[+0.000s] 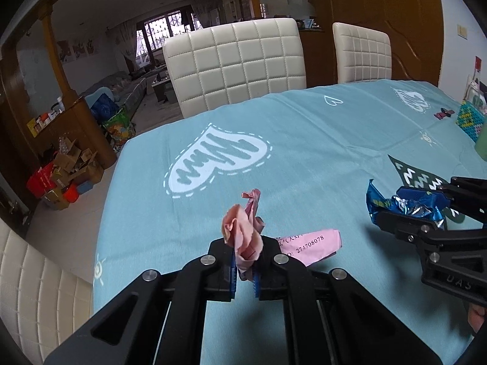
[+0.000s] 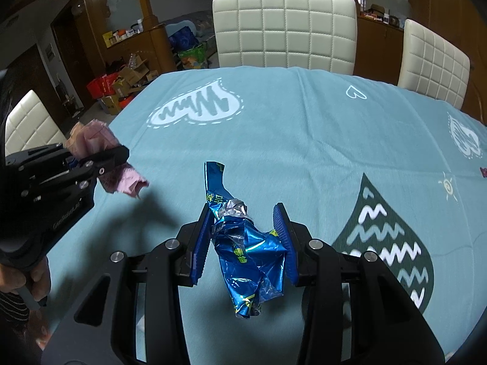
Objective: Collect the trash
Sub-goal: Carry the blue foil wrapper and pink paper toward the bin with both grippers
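My left gripper (image 1: 245, 254) is shut on a crumpled pink paper slip (image 1: 243, 231), held above the teal tablecloth (image 1: 304, 140). A flat end of the slip with printed digits sticks out to the right. In the right wrist view the left gripper (image 2: 118, 155) is at the left, with the pink paper (image 2: 127, 182) hanging from it. My right gripper (image 2: 243, 237) is shut on a crumpled blue foil wrapper (image 2: 246, 252), whose ends stick out past the blue pads. The left wrist view shows the right gripper (image 1: 395, 205) and the wrapper (image 1: 408, 205) at the right.
White quilted chairs (image 1: 237, 60) (image 2: 432, 64) stand along the table's far side, and another (image 1: 33, 289) at the near left. A crocheted item (image 1: 468, 121) and a small dark red object (image 1: 444, 113) lie at the far right. Cardboard boxes (image 1: 67, 170) sit on the floor at left.
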Demonstrator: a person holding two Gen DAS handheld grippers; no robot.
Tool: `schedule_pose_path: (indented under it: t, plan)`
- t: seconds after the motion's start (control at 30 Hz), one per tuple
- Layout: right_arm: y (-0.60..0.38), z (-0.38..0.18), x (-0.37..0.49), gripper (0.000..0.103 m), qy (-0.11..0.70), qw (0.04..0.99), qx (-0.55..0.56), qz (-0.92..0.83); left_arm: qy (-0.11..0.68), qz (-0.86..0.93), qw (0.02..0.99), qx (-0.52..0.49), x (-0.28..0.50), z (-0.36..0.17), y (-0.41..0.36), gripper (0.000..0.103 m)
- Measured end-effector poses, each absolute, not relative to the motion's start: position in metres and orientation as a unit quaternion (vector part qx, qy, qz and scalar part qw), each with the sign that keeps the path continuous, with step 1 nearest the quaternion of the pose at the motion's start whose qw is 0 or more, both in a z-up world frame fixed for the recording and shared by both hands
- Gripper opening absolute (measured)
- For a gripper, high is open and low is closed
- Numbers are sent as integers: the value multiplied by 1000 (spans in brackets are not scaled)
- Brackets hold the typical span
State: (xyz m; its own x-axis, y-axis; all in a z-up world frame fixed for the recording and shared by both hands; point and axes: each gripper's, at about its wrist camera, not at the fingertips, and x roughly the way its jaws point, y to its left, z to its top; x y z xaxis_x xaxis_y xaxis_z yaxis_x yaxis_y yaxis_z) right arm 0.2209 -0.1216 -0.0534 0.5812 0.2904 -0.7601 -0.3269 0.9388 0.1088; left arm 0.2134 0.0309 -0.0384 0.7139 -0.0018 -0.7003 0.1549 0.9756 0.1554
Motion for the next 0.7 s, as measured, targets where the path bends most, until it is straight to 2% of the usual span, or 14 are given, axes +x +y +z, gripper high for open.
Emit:
schedule_pose_path:
  t: [0.7]
  plan:
    - [-120,-35,126,45,400,895,-29,196,361,-36,927,93,95,-22,34,8]
